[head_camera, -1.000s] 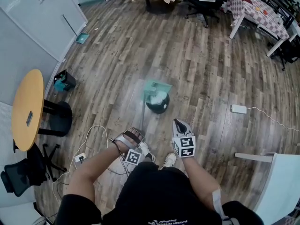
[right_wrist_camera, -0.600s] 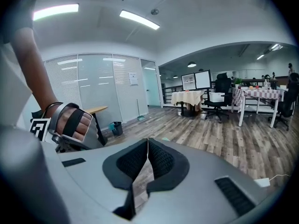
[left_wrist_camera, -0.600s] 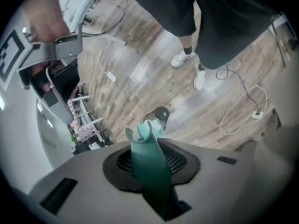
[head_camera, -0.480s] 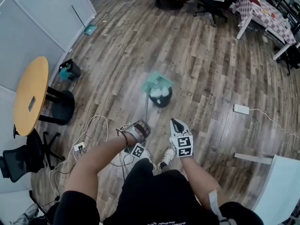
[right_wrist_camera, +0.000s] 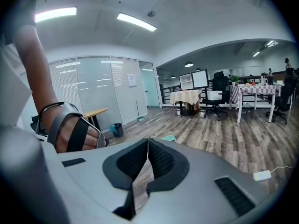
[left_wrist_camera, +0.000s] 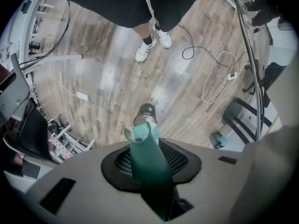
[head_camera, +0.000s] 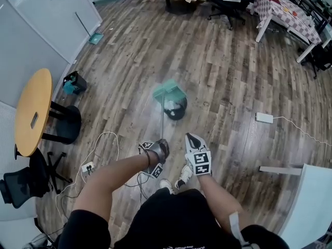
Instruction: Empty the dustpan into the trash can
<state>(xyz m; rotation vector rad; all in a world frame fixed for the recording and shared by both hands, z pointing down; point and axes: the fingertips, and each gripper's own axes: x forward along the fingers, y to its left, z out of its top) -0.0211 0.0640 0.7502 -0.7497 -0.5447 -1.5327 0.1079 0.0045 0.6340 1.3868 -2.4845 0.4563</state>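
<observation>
In the head view the green dustpan hangs tipped over the black trash can on the wood floor. Its long thin handle runs back to my left gripper. In the left gripper view the teal handle lies between the black pads, with the trash can beyond its end. The left jaws are opening, but the pads still bear on the handle. My right gripper hovers beside the left with its jaws shut and nothing in them. A corner of the dustpan shows past its tips.
A round yellow table and an office chair stand at the left. A small black bin sits by the glass wall. Cables lie near my feet. A white power strip lies at the right, a white table further right.
My left wrist has rolled and the dustpan has tipped further over the trash can, now covering the white rubbish seen in it earlier. Both grippers have shifted slightly.
</observation>
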